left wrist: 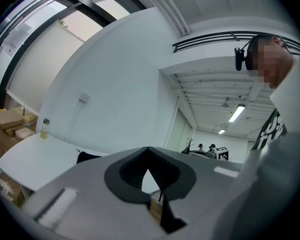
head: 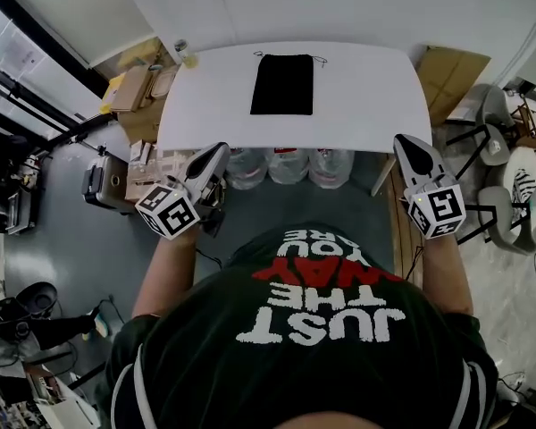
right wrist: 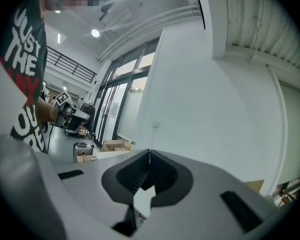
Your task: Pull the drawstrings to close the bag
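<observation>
Head view: black bag (head: 281, 84) lies flat on table (head: 371, 96); left gripper (head: 220, 149) and right gripper (head: 405, 140) fingers closed, empty.

shirt (head: 339, 365): "JUST THE WAY YOU ARE" — white print, "WAY" in red
reads: upside down in head view

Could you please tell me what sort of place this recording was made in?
Probably a lab or workshop, not a home: a plain white table with a black bag on it, cardboard boxes piled beside it, and office chairs off to the side.
</observation>
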